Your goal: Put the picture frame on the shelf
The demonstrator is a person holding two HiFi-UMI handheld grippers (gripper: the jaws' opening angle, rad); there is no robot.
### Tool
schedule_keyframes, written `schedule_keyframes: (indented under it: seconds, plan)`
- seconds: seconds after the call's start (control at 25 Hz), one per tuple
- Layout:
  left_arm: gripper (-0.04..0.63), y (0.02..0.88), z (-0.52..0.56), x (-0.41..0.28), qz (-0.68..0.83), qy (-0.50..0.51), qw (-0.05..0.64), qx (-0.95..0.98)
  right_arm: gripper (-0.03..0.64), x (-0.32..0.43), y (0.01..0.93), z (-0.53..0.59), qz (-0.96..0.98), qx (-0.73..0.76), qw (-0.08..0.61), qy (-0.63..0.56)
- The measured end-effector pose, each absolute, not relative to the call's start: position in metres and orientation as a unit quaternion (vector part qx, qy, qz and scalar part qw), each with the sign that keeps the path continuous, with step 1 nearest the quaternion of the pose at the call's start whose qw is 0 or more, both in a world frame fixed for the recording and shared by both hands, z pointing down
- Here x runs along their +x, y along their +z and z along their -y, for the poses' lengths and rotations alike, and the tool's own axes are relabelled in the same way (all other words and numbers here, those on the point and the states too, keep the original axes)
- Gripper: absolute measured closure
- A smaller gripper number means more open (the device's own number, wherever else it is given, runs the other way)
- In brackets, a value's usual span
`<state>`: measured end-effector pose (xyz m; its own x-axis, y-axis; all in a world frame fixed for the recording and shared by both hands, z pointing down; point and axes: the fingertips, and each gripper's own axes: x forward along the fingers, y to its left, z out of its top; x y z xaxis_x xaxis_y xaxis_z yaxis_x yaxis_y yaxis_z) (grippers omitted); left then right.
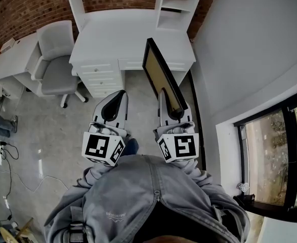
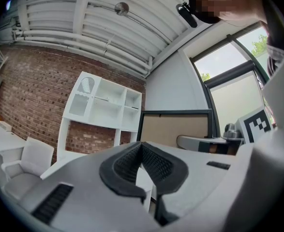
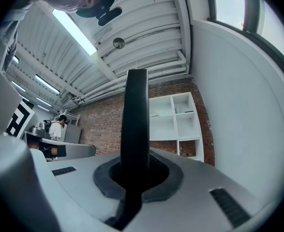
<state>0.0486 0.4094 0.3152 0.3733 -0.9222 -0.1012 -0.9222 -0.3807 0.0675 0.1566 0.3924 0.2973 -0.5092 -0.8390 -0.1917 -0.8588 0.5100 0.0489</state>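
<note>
The picture frame (image 1: 160,74), black-rimmed with a tan back, stands on edge and tilted over the floor in front of the white desk, its bottom edge clamped in my right gripper (image 1: 166,97). Seen from the right gripper view, the frame (image 3: 134,115) is a dark upright bar between the pads of that gripper (image 3: 136,161). The white cubby shelf (image 3: 175,122) stands ahead against the brick wall, and its top also shows at the top of the head view (image 1: 176,6). My left gripper (image 1: 120,94) hangs beside the right one, shut and empty (image 2: 142,146).
A white desk (image 1: 123,32) with drawers (image 1: 101,77) lies below the shelf. A grey office chair (image 1: 57,59) stands left of it. A white wall (image 1: 249,49) and a window (image 1: 269,156) run along the right. Cables (image 1: 6,156) trail over the floor at the left.
</note>
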Motion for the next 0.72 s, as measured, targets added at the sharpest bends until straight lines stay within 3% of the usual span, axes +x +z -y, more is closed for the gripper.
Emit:
schedule_keyframes:
  seconds: [0.72]
  plan:
    - [0.588, 0.321, -0.260, -0.013, -0.553, 0.052, 0.007, -0.832, 0.584, 0.095, 0.305, -0.249, -0.858, -0.504, 0.055, 0.078]
